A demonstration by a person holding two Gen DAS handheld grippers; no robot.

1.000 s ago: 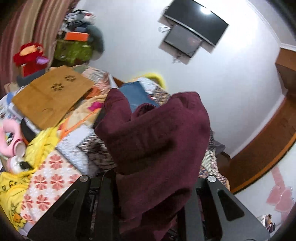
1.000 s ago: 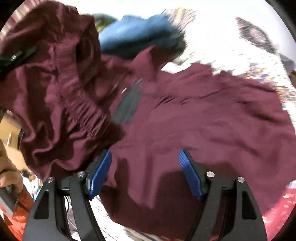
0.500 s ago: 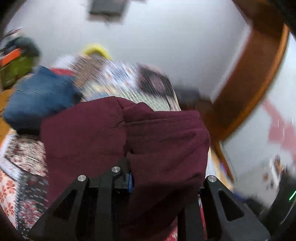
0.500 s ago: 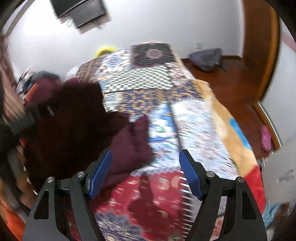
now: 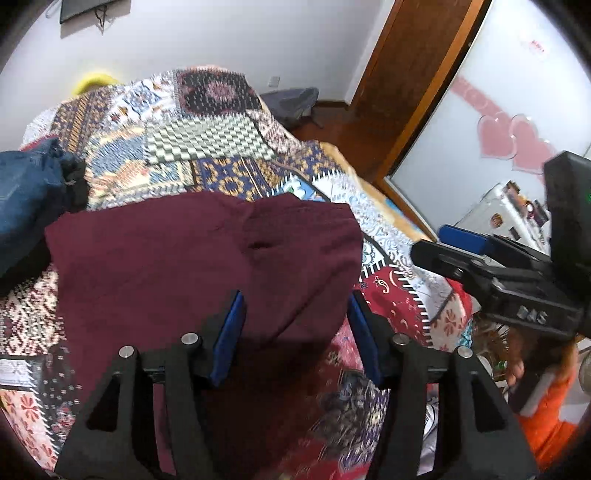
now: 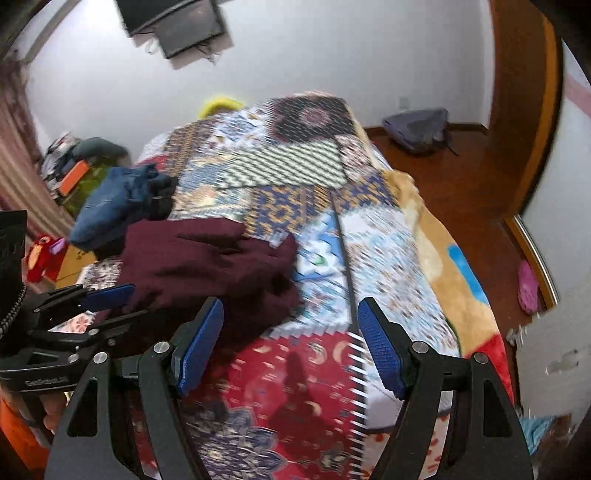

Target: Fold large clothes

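The maroon garment (image 5: 192, 258) lies bunched on the patchwork bedspread (image 5: 221, 147), beside a pile of blue jeans (image 5: 26, 199). My left gripper (image 5: 295, 332) hovers over the garment's near edge. Its jaws are opening, and the cloth lies between the blue pads (image 5: 231, 332) without being pressed. In the right wrist view the garment (image 6: 207, 258) sits left of centre, with the left gripper (image 6: 103, 299) at its left side. My right gripper (image 6: 290, 347) is open and empty above a red patch of the bedspread (image 6: 303, 369), just right of the garment.
A grey bag (image 6: 417, 129) and a pink slipper (image 6: 528, 284) lie on the wooden floor right of the bed. Clutter and a cardboard sheet (image 6: 70, 258) crowd the left side. A screen (image 6: 173, 22) hangs on the far wall. A wooden door frame (image 5: 413, 74) stands to the right.
The left gripper carried the maroon garment across, set it on the bedspread and opened off it. The right gripper drew away from the garment to the right and stayed open.
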